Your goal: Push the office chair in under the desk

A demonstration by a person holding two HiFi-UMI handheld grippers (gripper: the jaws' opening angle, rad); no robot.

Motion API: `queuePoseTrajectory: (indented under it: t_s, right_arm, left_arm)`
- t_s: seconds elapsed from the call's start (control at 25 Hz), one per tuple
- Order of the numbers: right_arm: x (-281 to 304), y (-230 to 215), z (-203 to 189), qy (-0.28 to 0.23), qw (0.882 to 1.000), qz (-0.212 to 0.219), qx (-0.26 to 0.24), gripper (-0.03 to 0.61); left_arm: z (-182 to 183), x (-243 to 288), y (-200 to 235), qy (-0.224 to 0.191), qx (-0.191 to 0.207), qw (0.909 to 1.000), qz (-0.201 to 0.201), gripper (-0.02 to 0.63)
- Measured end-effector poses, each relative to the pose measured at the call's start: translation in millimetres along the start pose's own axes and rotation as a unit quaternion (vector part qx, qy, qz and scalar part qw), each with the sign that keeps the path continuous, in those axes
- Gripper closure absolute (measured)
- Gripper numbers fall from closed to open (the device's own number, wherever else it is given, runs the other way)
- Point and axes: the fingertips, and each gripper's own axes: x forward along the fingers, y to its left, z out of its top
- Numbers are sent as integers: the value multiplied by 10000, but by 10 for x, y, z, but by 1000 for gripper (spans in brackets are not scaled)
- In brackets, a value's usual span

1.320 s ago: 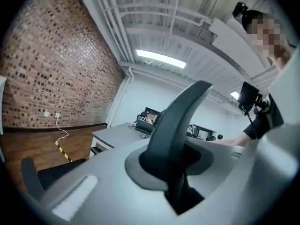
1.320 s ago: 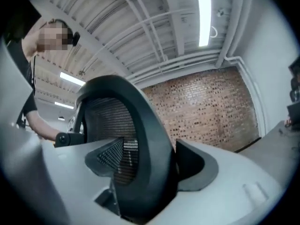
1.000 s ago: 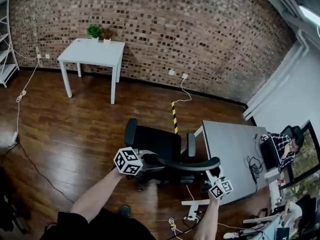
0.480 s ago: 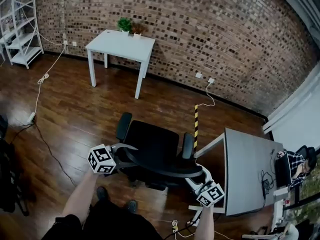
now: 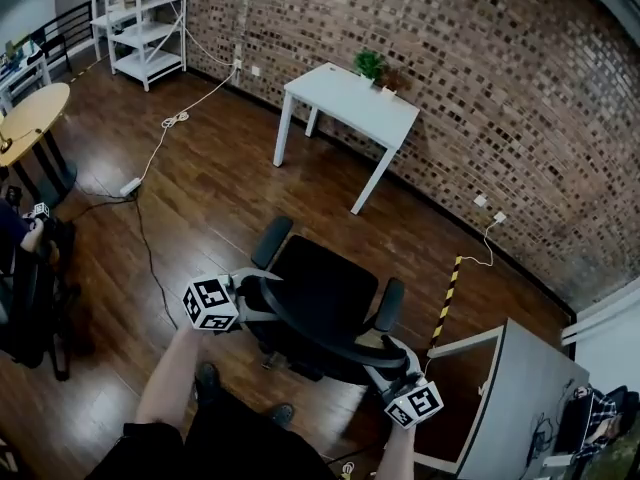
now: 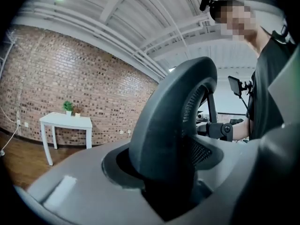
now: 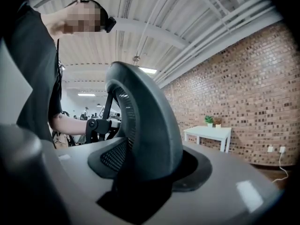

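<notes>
The black office chair [image 5: 325, 288] stands on the wood floor with its seat facing away from me. Its curved backrest rim [image 5: 320, 333] runs between my two grippers. My left gripper [image 5: 252, 296] holds the rim's left end; its jaws are opening, with the rim [image 6: 173, 121] still filling the gap between them [image 6: 164, 191]. My right gripper [image 5: 388, 356] is shut on the rim's right end [image 7: 145, 125], which sits deep between its jaws [image 7: 140, 191]. The grey desk [image 5: 510, 398] lies at the lower right, apart from the chair.
A white table [image 5: 350, 103] with small plants [image 5: 370, 65] stands by the brick wall. A white shelf [image 5: 140, 18] and a round yellow table [image 5: 30, 118] are at the left. A cable [image 5: 150, 148] crosses the floor. Striped tape [image 5: 447, 288] marks the floor near the desk.
The head view has swung left, and the grey desk has slid to the lower right corner. The chair now stands farther from the desk. Both grippers stay on the backrest rim.
</notes>
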Motion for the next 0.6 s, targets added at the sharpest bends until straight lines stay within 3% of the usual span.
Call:
queuePoseTrajectory:
  t_s: [0.2,0.44,0.6]
  right_arm:
    - [918,403,-120,155,9981,590,58,318]
    - [1712,640,-477,172,9971,739,-50,319]
    - [2170,727,-344,118,9970,767,42,320]
  left_arm:
    - [45,-957,501,-91,5,9983,579,111]
    - [-238,-1616,1096,-204,74,9963,833,87]
    - [-49,-1950,1461,-72,51,9956,937,74]
